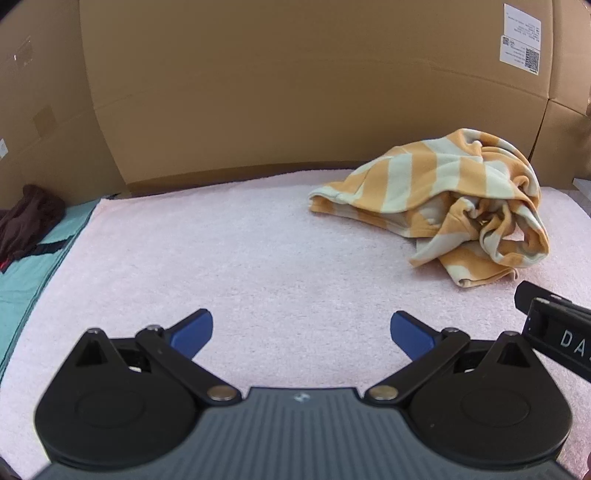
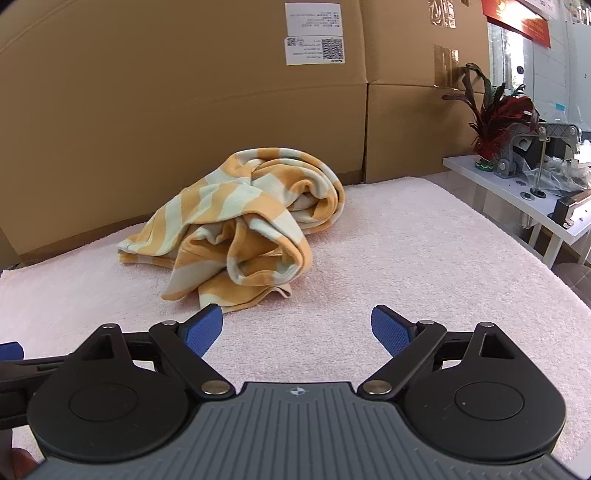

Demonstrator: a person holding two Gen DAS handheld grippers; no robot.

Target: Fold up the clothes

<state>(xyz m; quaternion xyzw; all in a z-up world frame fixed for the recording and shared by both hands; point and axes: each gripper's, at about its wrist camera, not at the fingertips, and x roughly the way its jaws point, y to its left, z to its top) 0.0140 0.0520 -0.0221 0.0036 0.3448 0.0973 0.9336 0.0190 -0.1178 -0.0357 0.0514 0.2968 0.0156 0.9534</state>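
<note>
**A:** Start with the tongs. What are they doing?

**B:** The left gripper [image 1: 301, 334] points downward at the surface with its two blue pads [image 1: 195, 332] spread wide and only bare cloth showing between them. The right gripper [image 2: 296, 332] is the same: blue ribbed pads far apart, gripping nothing. Both hover over a pale pink towel [image 1: 229, 258] that covers the work surface. In the left view, a black part of the right gripper shows at the right edge.

**A:** Where is the clothing?

**B:** One garment, a striped top [image 2: 243, 221] in orange and pale mint bands, lies crumpled in a loose heap on the pink towel. Neither gripper touches it. From the right gripper it lies ahead and to the left, its nearest hem just beyond the left pad. From the left gripper it sits ahead and well to the right, near the back of the towel.

**A:** What surrounds that?

**B:** Large cardboard boxes [image 2: 184, 110] stand like a wall along the towel's far edge, one bearing white printed labels [image 2: 314, 33]. To the left of the towel lies teal cloth [image 1: 22, 280] with a dark brown garment [image 1: 26, 218] bunched on it. To the right stands a white side table [image 2: 517, 192] holding a red-leaved plant [image 2: 495, 118] and metal parts.
</note>
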